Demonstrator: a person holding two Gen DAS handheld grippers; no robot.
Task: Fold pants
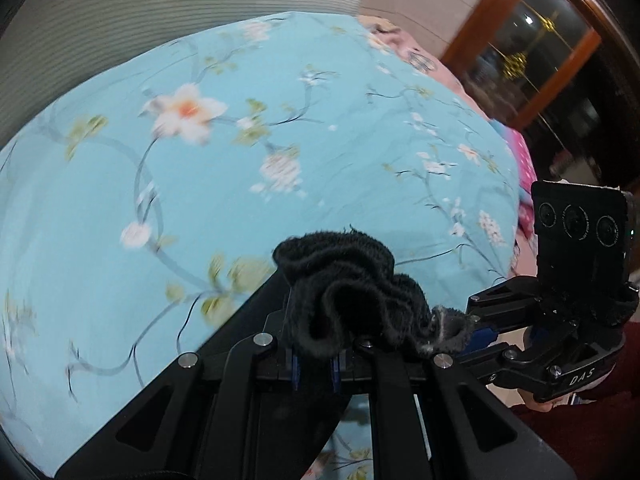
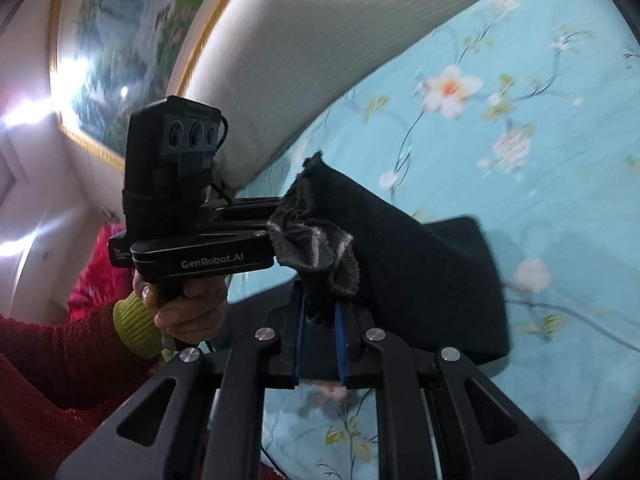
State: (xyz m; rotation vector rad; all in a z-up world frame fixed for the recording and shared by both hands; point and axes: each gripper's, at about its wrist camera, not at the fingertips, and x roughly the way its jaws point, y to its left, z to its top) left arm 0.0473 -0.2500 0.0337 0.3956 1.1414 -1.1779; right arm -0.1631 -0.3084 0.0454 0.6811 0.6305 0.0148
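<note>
Black fleece pants (image 2: 400, 264) hang over the bed (image 1: 200, 200), bunched edge clamped in both left gripper (image 1: 316, 344) & right gripper (image 2: 320, 320) fingers. Spread grippers apart, keep edge taut & level, then lower flat w/o dragging.

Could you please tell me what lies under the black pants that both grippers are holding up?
Under the black pants lies the blue floral bedsheet. The part directly beneath the cloth and both grippers, left and right, is hidden.
</note>
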